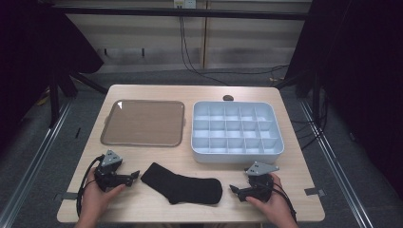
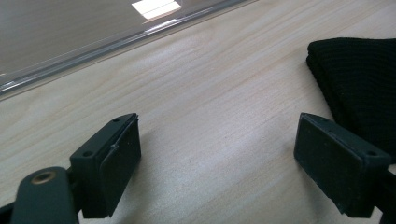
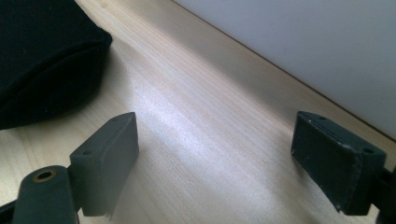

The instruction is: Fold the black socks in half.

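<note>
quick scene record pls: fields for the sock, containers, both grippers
sock: black sock, flat on the table, near edge, between the two grippers
tray: brown tray, far left
box: pale divided box, far right, compartments look bare
left gripper: jaws open, nothing between them, just left of the sock
right gripper: jaws open, nothing between them, right of the sock

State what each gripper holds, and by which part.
Nothing is held. The left gripper and right gripper are open, one at each end of the black sock.
</note>
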### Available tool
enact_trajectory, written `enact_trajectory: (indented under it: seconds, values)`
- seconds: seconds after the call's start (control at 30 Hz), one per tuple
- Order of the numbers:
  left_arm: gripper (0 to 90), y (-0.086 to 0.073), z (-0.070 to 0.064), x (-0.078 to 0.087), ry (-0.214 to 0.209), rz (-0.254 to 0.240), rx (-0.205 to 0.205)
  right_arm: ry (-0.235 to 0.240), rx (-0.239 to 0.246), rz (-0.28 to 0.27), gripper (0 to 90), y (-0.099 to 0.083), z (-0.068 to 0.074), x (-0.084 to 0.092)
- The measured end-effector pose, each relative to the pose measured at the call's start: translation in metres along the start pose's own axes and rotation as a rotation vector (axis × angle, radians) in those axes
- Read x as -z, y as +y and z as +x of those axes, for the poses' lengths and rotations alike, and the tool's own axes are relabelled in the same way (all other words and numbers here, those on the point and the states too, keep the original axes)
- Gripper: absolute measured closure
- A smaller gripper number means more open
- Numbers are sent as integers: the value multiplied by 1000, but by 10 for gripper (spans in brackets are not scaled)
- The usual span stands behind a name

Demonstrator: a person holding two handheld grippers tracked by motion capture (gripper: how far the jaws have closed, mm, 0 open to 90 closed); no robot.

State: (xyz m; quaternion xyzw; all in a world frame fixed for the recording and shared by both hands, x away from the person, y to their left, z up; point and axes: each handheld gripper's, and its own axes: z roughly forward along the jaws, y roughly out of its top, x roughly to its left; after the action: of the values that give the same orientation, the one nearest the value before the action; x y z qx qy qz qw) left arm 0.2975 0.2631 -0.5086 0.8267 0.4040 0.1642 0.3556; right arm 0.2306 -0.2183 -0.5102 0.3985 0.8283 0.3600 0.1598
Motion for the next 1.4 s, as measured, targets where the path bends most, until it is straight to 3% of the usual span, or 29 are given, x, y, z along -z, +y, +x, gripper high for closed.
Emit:
enact_trajectory:
  seconds: [0.3, 0.67, 0.87, 1.13, 1.4]
  values:
    - [139, 0, 0, 0, -3, 0, -1, -1, 0, 0, 147, 0, 0, 0]
    - [72, 1, -1, -1, -18, 16, -21, -13, -17, 0, 147, -1, 2, 1]
    - [60, 3, -3, -4, 0, 20, 2, -20, -21, -1, 157, -3, 4, 3]
    - [146, 9, -2, -2, 16, 48, 21, 2, -9, -10, 235, -6, 8, 9]
    - [195, 14, -4, -2, -5, 71, 52, 50, 33, -3, 263, -2, 21, 6]
